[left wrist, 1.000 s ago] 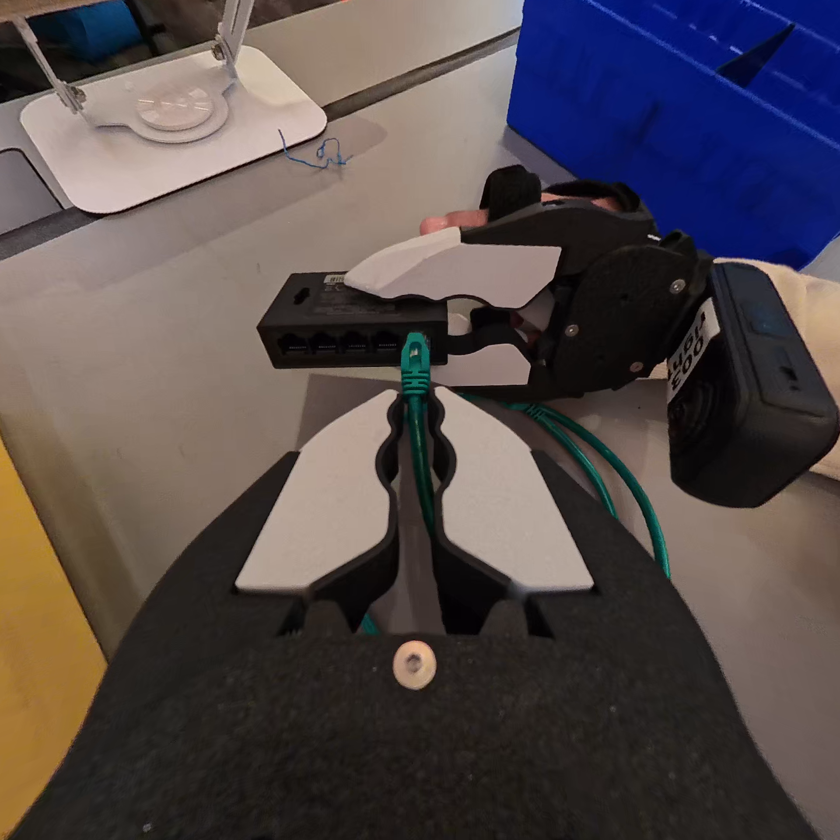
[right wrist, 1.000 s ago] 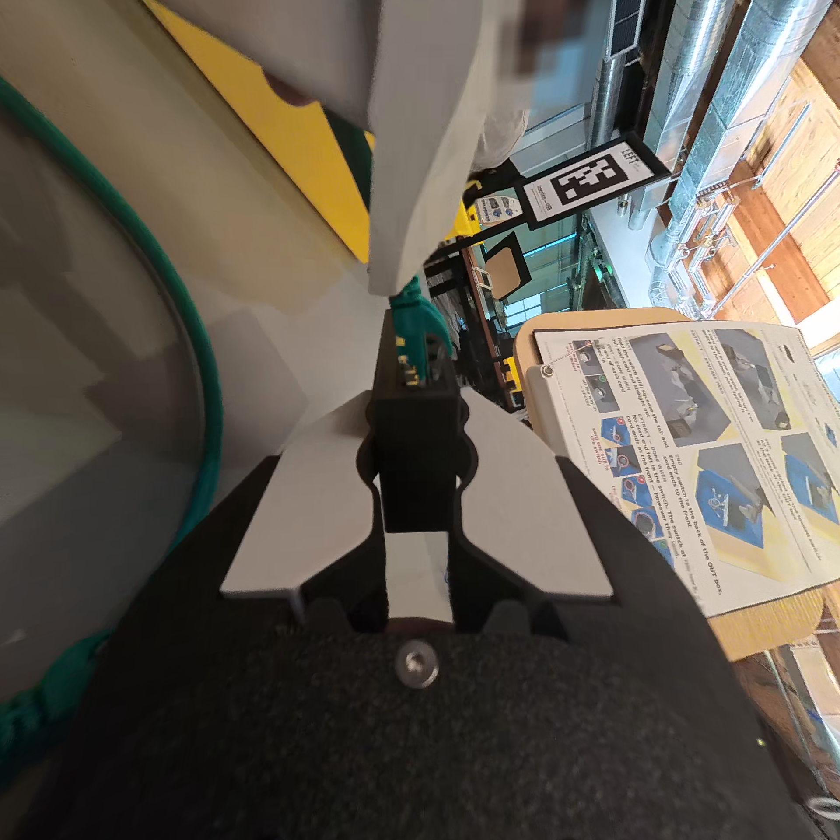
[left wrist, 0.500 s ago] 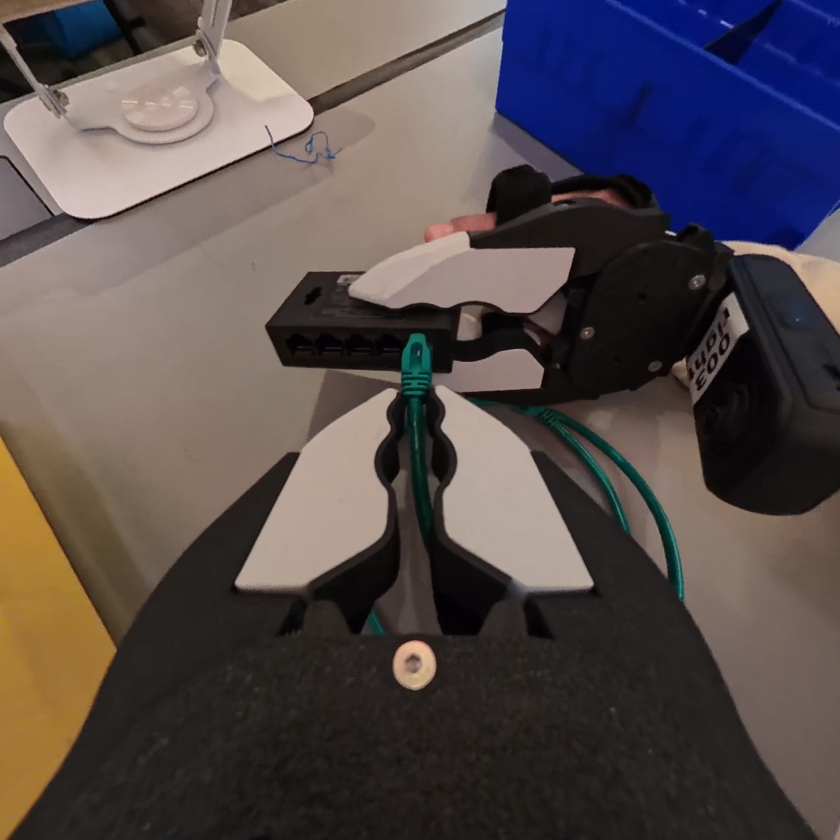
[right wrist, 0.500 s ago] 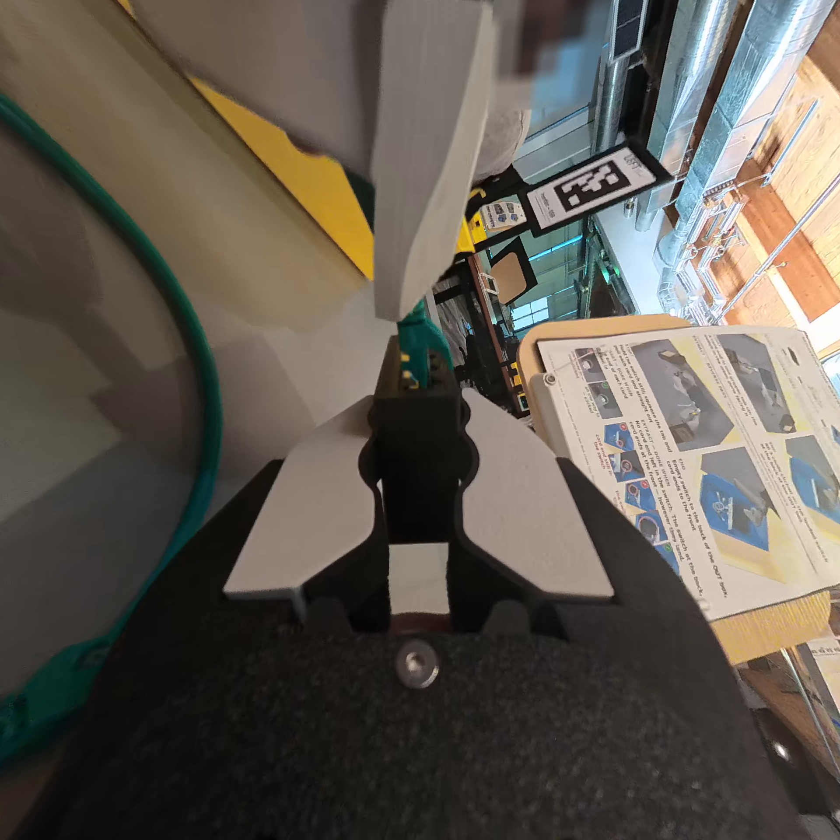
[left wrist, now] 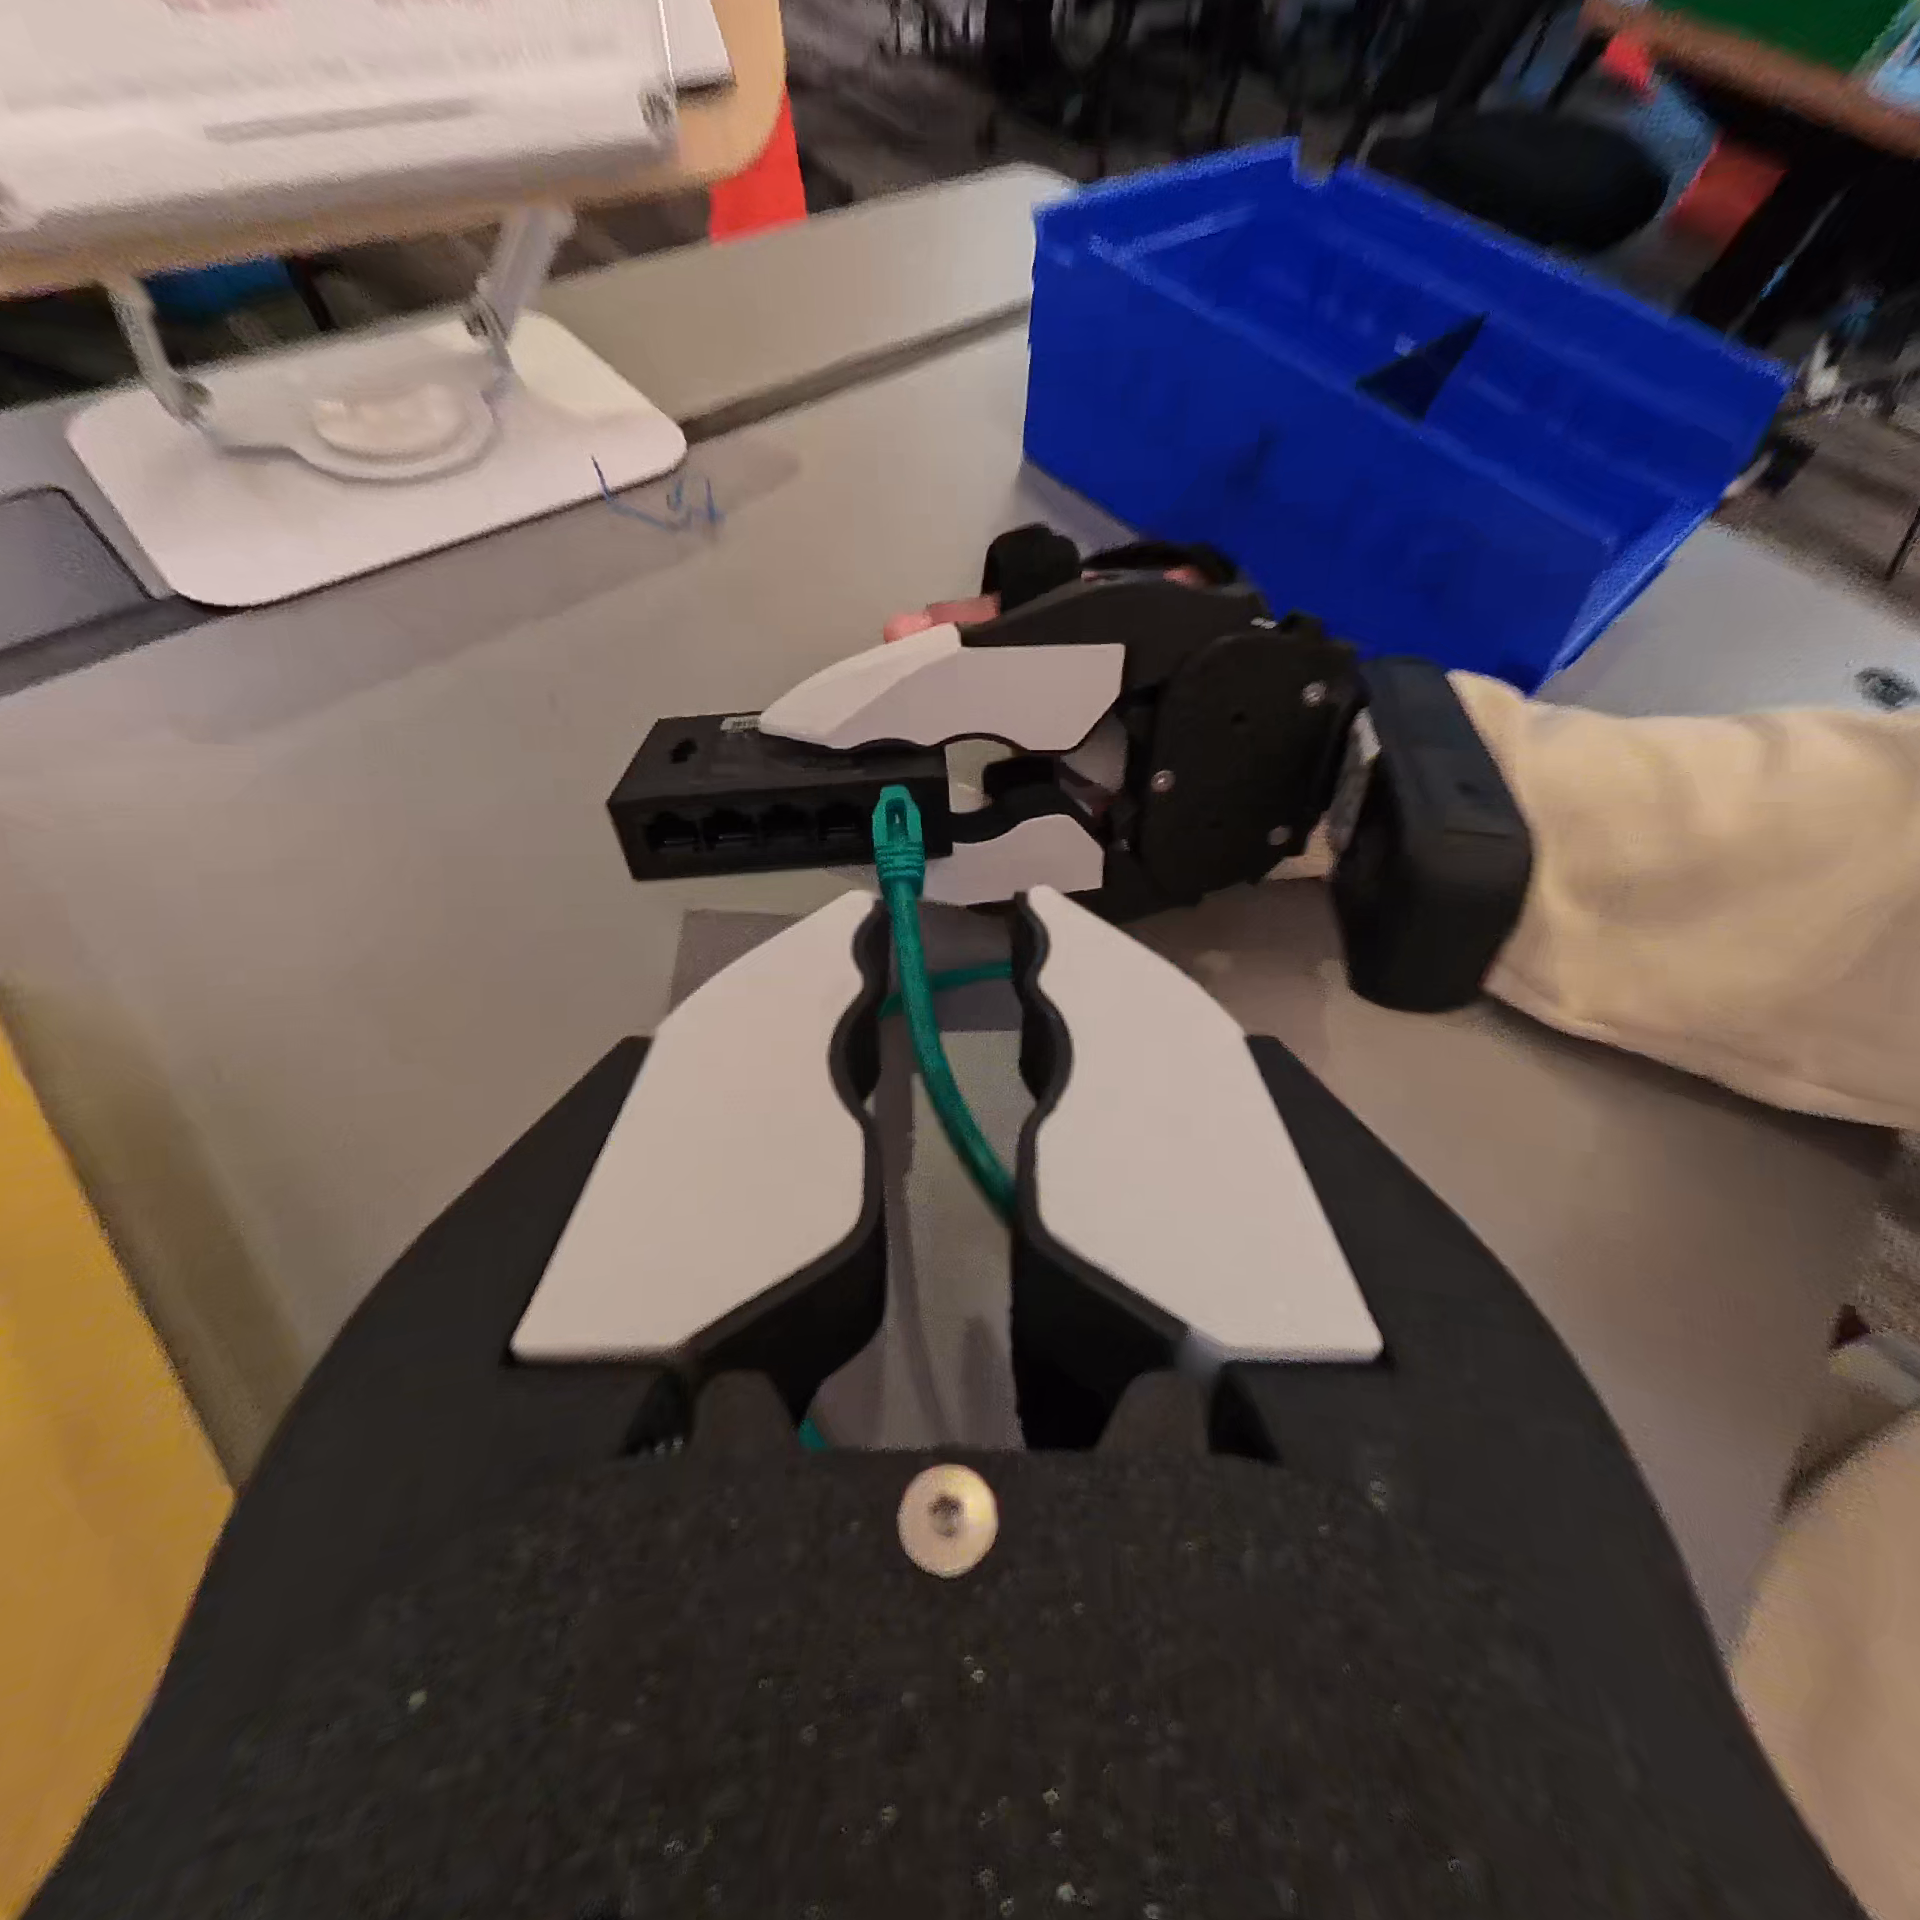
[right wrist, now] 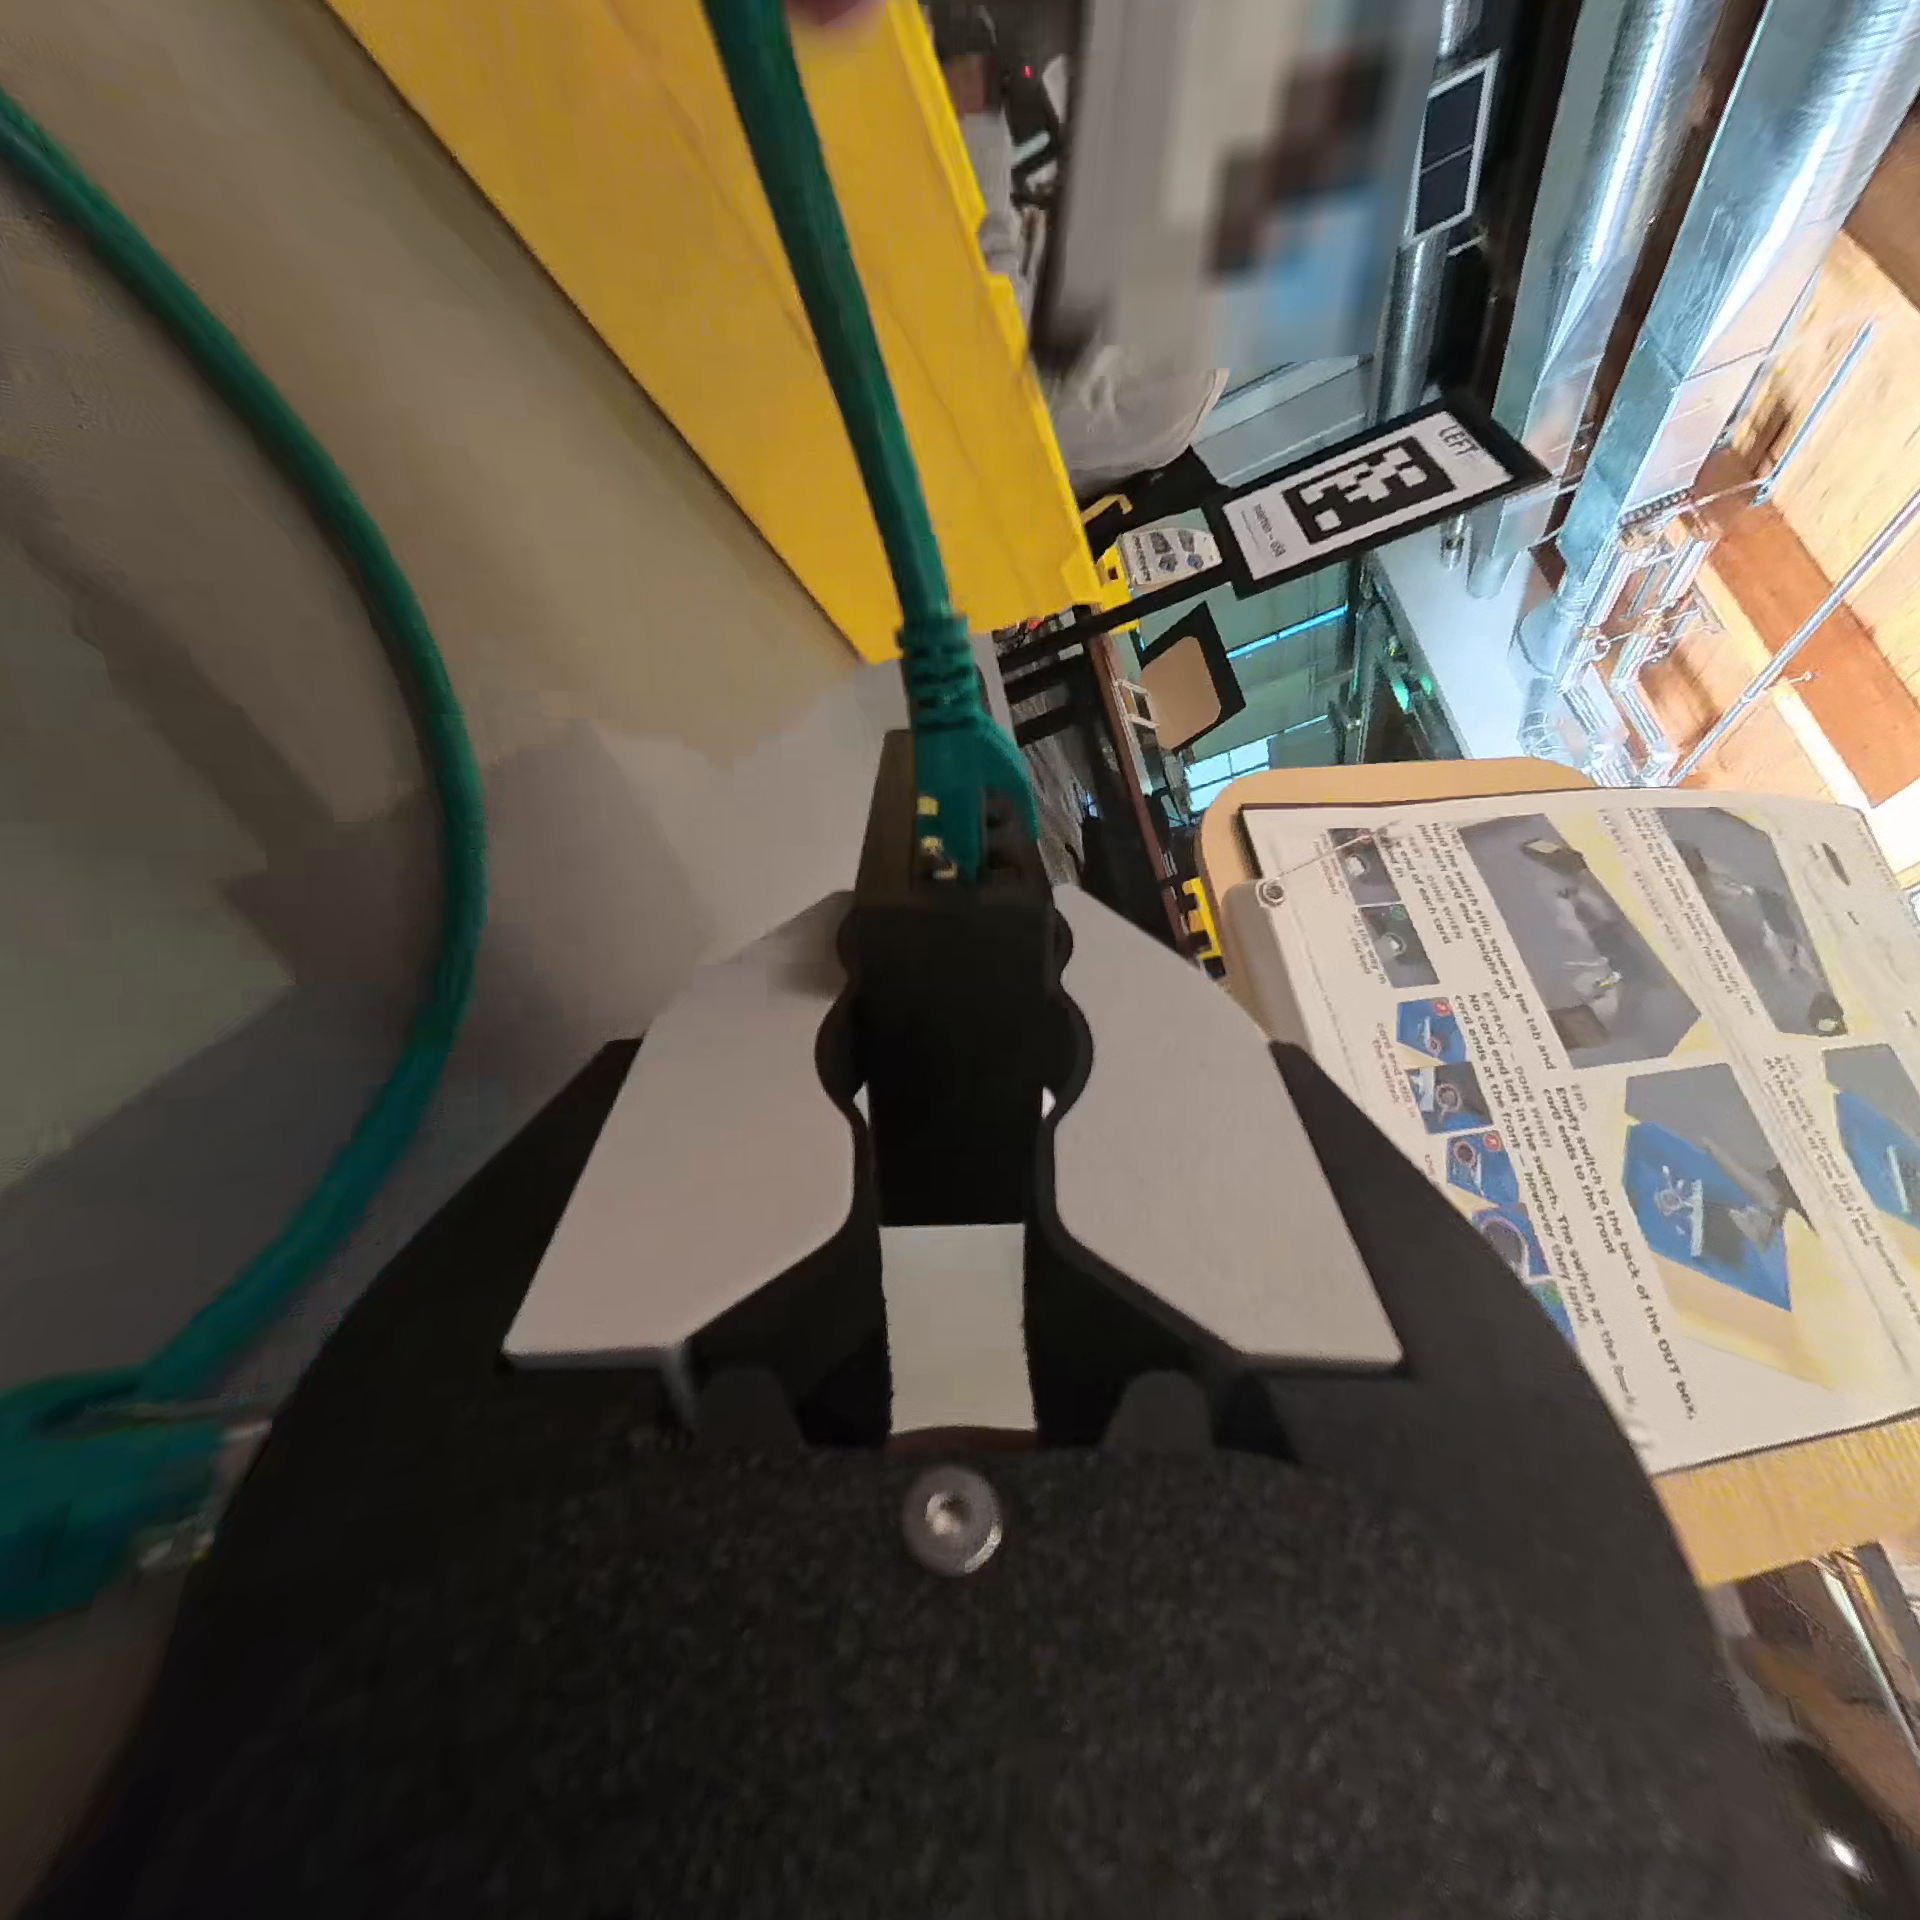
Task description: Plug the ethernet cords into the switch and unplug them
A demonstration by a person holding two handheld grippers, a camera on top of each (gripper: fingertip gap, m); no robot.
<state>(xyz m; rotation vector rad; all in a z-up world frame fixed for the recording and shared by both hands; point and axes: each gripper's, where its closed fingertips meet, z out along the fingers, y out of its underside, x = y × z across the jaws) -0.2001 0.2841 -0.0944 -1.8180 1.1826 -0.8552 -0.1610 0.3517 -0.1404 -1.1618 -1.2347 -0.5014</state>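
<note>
The black ethernet switch [left wrist: 727, 800] is held just above the grey table, its row of ports facing me. My right gripper [left wrist: 935, 790] is shut on its right end; in the right wrist view the switch [right wrist: 951, 1039] sits between its fingers [right wrist: 951, 935]. A green ethernet cord [left wrist: 914, 997] has its plug [left wrist: 896, 831] seated in the rightmost port. My left gripper [left wrist: 940, 914] is open just short of the plug, and the cord runs loosely between its fingers. The right wrist view shows the plug [right wrist: 951, 748] in the port and the cord's loop [right wrist: 416, 727].
A blue bin [left wrist: 1351, 416] stands behind the right gripper. A white stand base [left wrist: 364, 457] is at the back left, holding an instruction sheet [right wrist: 1558, 1091]. A yellow bin [left wrist: 62, 1351] lies at the left edge. The cord's other plug [right wrist: 83, 1475] lies on the table.
My left gripper has opened and let go of the cord, and has drawn back from the switch. The plug stays in the port. The right gripper still holds the switch.
</note>
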